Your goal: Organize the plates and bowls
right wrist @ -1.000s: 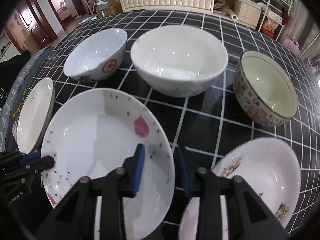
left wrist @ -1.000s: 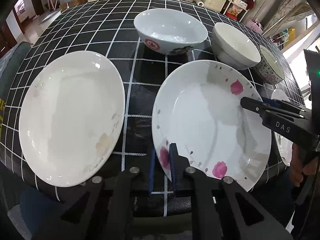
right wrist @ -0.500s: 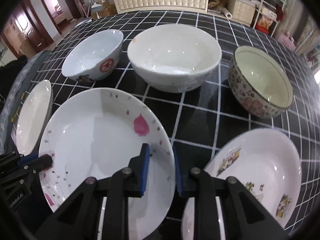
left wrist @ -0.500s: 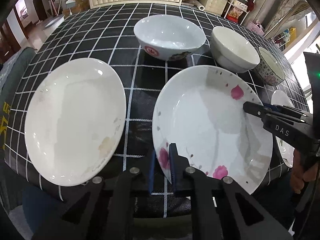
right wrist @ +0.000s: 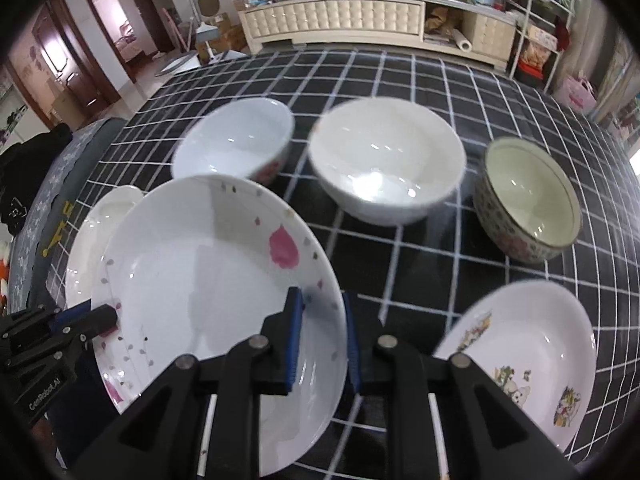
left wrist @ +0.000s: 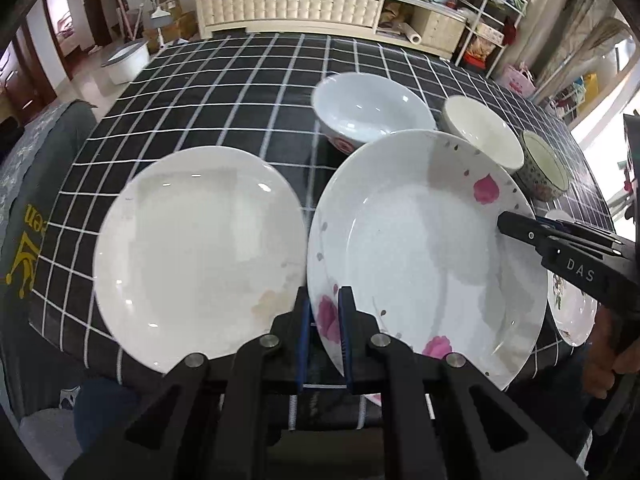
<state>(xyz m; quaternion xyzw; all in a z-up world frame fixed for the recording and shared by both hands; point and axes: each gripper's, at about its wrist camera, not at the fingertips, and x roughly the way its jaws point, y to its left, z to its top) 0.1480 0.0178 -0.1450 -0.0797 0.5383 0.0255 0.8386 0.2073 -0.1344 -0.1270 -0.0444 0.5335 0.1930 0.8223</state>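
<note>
A white plate with pink flowers (left wrist: 420, 248) hangs tilted above the black checked tablecloth, held at two opposite rims. My left gripper (left wrist: 323, 304) is shut on its near-left rim, over a pink flower. My right gripper (right wrist: 320, 312) is shut on the right rim, which runs between the blue pads. Each gripper shows in the other's view: the right gripper (left wrist: 508, 224) at the plate's right edge, the left gripper (right wrist: 106, 316) at its left edge. In the right wrist view the plate (right wrist: 208, 272) fills the lower left. A plain white plate (left wrist: 196, 248) lies on the cloth to the left.
Behind the plates stand a white bowl with a red mark (left wrist: 372, 108), a cream bowl (left wrist: 480, 136) and a flower-patterned bowl (left wrist: 544, 164). A cartoon-printed plate (right wrist: 524, 344) lies at the right front. The table's near edge (left wrist: 80, 336) is close. A hand (left wrist: 604, 344) grips the right tool.
The flowered plate has come up off the cloth with both grippers on it, and now overlaps the red-marked bowl in view. The right jaws narrowed onto its rim.
</note>
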